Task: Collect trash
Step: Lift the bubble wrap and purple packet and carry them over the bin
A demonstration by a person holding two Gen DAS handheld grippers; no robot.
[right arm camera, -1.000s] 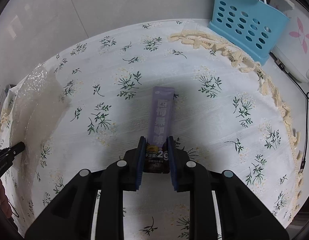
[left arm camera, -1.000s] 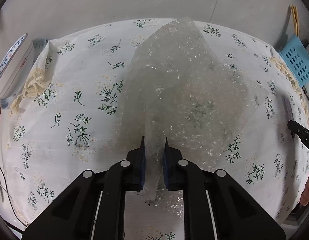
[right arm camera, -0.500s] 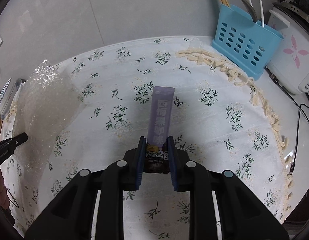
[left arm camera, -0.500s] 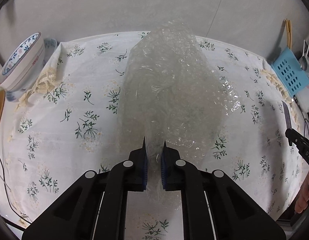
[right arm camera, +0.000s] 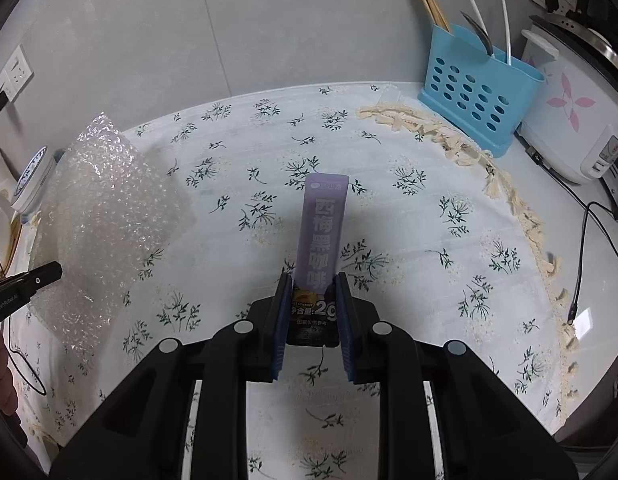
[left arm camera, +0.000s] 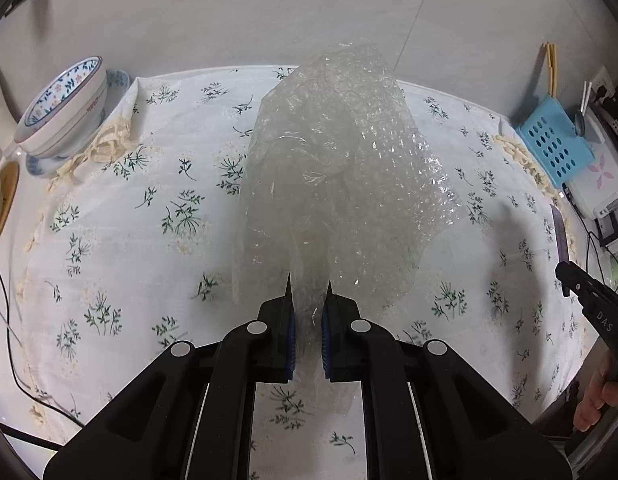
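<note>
clamping both hauls clear of tablecloth (right arm camera: 429, 208): left gripper (left arm camera: 307, 320) pinches bubble wrap (left arm camera: 341, 176), right gripper (right arm camera: 311, 312) squeezes purple sachet (right arm camera: 319, 240), ready for binning.

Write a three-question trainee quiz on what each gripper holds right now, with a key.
1. True or false: the left gripper is shut on the sheet of bubble wrap.
2. What does the right gripper hold? A) a spoon B) a purple coffee sachet C) a bowl
3. Fill in: the blue utensil caddy stands beside the white ____ with the pink flower.

Key: 1 true; 2 B; 3 rice cooker.
</note>
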